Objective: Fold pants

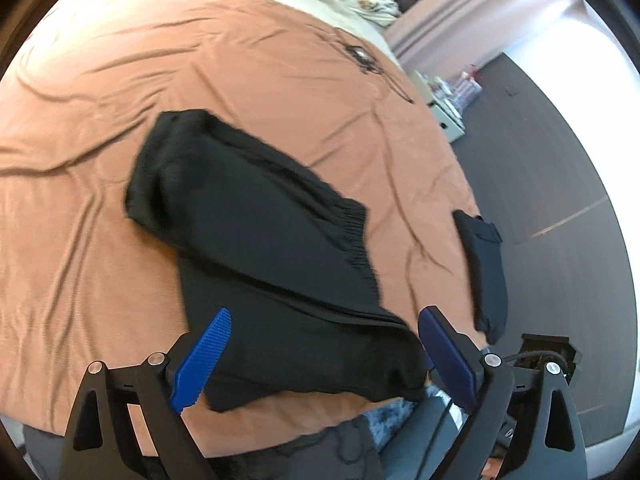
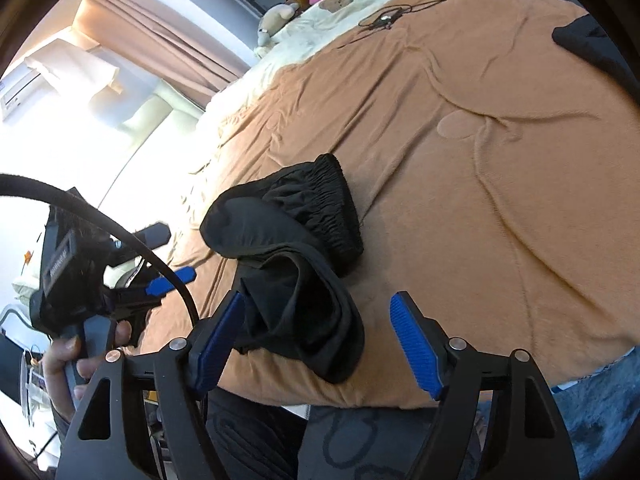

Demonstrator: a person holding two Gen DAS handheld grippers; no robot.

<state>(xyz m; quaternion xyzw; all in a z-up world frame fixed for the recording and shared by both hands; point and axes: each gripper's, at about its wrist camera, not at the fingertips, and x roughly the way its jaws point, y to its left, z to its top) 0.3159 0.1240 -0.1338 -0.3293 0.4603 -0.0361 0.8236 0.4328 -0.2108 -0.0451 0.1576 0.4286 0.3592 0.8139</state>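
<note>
Lying near the front edge of the orange-covered bed (image 1: pixel 100 160), the folded black pants (image 1: pixel 256 240) look soft, light and floppy, best pinched at a layered edge, with both the left gripper (image 1: pixel 324 354) and right gripper (image 2: pixel 320 340) jaws released.

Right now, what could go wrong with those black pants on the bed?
The pants are bunched, so the fold may slump open. Fabric sits against one finger of the right gripper, whose jaws stand open; pulling back could drag it. They lie near the edge of the bed and might slide off.
</note>
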